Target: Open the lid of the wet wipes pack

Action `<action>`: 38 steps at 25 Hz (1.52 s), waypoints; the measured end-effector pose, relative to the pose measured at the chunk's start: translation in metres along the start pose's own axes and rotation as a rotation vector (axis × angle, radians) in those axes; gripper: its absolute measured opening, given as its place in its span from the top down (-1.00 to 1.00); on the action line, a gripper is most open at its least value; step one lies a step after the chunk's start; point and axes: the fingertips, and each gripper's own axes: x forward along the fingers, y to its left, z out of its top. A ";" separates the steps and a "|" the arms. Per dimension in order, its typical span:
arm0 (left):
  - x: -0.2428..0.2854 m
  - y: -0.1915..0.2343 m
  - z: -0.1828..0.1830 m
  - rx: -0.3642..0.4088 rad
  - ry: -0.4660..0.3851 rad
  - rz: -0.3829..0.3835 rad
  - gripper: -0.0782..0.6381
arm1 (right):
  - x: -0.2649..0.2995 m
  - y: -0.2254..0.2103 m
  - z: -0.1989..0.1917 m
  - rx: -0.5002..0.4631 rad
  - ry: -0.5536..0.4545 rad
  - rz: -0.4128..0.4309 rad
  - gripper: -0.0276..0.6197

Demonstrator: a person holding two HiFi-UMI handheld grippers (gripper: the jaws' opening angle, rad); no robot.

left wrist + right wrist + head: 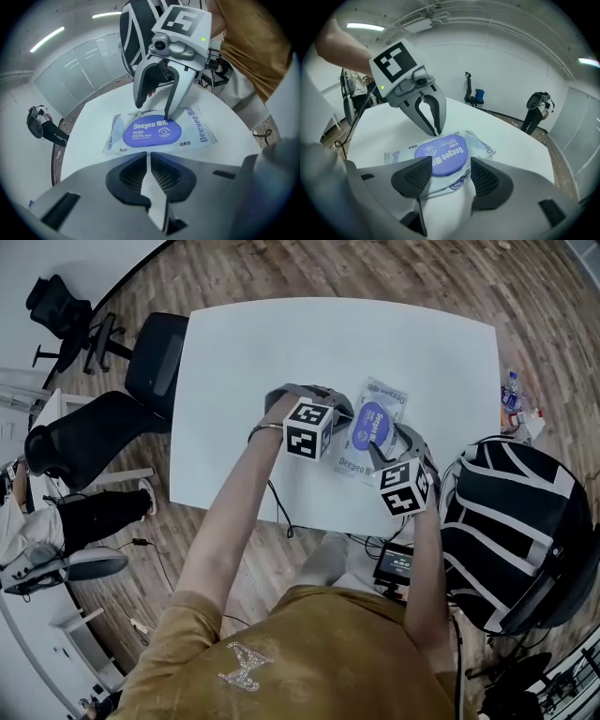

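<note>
Table (281,362): white and broad, and the action is all at its near right part, close to the person's edge.
Right gripper (450,164): angled down from the person's side with its jaws spread wide. The near rim of the round lid sits in the gap, but the pads do not press on it, so it grips nothing.
Left gripper (148,159): jaws closed together, nothing between them. Its tips point down at the opposite rim of the lid, right at the edge.
Wet wipes pack (199,131): lying flat on the table, label side up, between the two grippers.
Lid (152,132): a blue-purple oval at the pack's centre, flat and closed.
</note>
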 end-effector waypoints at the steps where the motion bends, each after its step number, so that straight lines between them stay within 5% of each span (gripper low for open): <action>1: 0.001 0.001 -0.001 0.001 -0.001 -0.008 0.72 | 0.003 -0.002 -0.002 -0.026 0.019 0.014 0.16; 9: -0.004 -0.006 0.006 -0.010 -0.067 -0.146 0.66 | 0.008 0.005 0.003 -0.162 0.046 0.139 0.13; 24: 0.010 -0.012 0.005 0.034 -0.037 -0.218 0.66 | 0.013 0.008 -0.006 -0.068 0.028 0.303 0.13; 38: 0.011 -0.012 0.011 0.067 -0.026 -0.242 0.66 | 0.007 0.007 -0.013 -0.032 0.057 0.287 0.13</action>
